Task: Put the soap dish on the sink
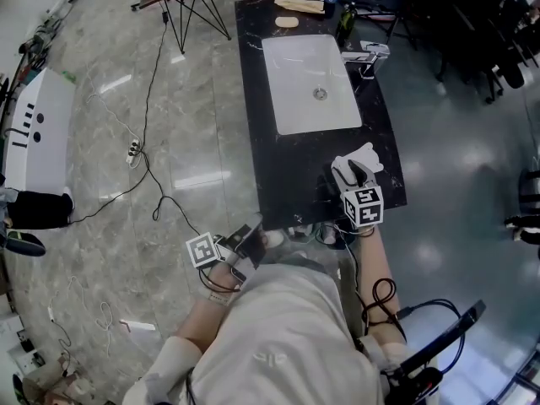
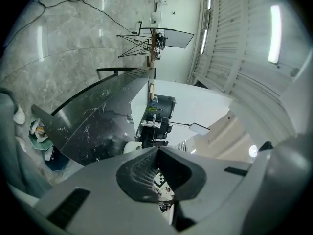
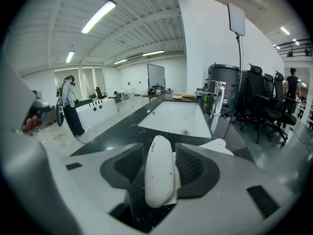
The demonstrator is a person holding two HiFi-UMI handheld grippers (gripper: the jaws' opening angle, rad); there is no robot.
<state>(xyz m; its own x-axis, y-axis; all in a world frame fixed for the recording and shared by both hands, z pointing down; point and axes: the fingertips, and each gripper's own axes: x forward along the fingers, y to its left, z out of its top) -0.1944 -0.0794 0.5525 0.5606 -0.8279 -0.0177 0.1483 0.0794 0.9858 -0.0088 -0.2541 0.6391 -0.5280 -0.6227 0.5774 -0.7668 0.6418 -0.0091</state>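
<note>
No words, numbers or brand names can be read anywhere. The right marker cube [image 1: 364, 207] and the left marker cube [image 1: 202, 250] carry only black-and-white square patterns. The pale mark on the person's shirt [image 1: 266, 359] is too faint to read.

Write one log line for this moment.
right claw: shut on white oval soap dish | left claw: shut, empty | dish over black stone counter

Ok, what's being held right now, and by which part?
The right gripper holds the white soap dish, jaws clamped across its opposite sides; the left gripper is empty.
</note>
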